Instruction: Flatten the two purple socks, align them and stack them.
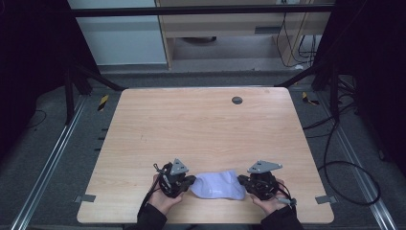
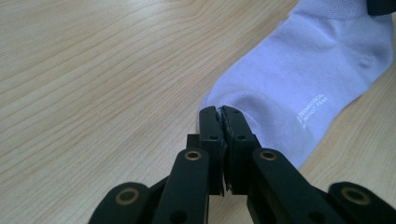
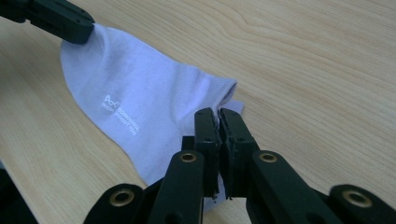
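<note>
Holding the white sock (image 1: 218, 186) at both ends, my left tongs (image 2: 219, 111) and right tongs (image 3: 218, 113) were squeezed shut on it. It lay near my edge of the desk (image 1: 201, 124), soft, light and floppy, so pinching the ends seemed best.

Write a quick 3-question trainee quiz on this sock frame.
1. True or false: the left gripper is shut on an edge of the sock.
2. Where does the sock lie on the table? A) by the far edge B) near the person's edge, between the two grippers C) hanging off the right side
3. Fill in: the right gripper fingers are ____ on the sock's other end.

Key:
1. True; its fingers are pinched together with fabric between them.
2. B
3. shut
</note>
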Motion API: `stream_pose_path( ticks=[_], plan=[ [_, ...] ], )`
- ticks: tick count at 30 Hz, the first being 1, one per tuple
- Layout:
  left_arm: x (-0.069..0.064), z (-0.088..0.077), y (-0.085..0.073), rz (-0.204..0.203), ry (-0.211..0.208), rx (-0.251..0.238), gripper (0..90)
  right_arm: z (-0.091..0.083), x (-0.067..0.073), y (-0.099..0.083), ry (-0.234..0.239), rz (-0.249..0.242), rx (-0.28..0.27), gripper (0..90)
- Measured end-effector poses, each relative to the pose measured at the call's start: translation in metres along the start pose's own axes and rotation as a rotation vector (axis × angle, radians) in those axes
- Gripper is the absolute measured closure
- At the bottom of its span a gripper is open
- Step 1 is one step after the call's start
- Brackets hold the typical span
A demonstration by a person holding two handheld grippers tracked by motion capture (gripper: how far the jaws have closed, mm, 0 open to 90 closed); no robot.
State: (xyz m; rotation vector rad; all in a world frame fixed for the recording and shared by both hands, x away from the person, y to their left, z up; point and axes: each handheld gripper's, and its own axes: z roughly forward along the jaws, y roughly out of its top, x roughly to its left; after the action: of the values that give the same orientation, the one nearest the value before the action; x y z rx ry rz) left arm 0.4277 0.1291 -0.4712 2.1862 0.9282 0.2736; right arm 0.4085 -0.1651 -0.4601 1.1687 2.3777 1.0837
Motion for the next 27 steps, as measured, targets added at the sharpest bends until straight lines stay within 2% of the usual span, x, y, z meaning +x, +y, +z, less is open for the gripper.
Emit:
stream_pose_path(
  ticks=[11, 14, 15, 17, 19, 21, 25, 27],
  plan=[
    [0.001, 0.013, -0.002, 0.007, 0.009, 0.011, 85.7, 0.011, -0.006, -0.006, -0.030, -0.003, 0.028, 85.9],
    [0.001, 0.013, -0.003, 0.009, 0.011, 0.014, 81.7, 0.015, -0.005, -0.008, -0.041, -0.011, 0.049, 80.6],
    [0.002, 0.011, -0.003, 0.013, 0.014, 0.000, 78.0, 0.015, -0.005, -0.009, -0.050, -0.014, 0.050, 79.0],
    [0.002, 0.007, -0.002, 0.021, 0.020, -0.027, 73.4, 0.013, -0.006, -0.009, -0.063, -0.015, 0.027, 72.9],
    [0.002, 0.002, 0.000, 0.022, 0.032, -0.059, 68.3, 0.009, -0.007, -0.009, -0.078, -0.025, -0.024, 69.8],
    [-0.001, -0.001, 0.004, 0.024, 0.035, -0.088, 67.1, 0.006, -0.007, -0.009, -0.061, -0.024, -0.075, 69.8],
    [-0.016, 0.006, 0.009, 0.061, 0.013, -0.103, 73.2, 0.008, -0.004, -0.008, -0.009, -0.020, -0.132, 78.7],
    [-0.023, 0.016, 0.010, 0.081, 0.002, -0.077, 76.1, 0.015, -0.001, -0.009, 0.027, -0.006, -0.125, 83.2]
  ],
)
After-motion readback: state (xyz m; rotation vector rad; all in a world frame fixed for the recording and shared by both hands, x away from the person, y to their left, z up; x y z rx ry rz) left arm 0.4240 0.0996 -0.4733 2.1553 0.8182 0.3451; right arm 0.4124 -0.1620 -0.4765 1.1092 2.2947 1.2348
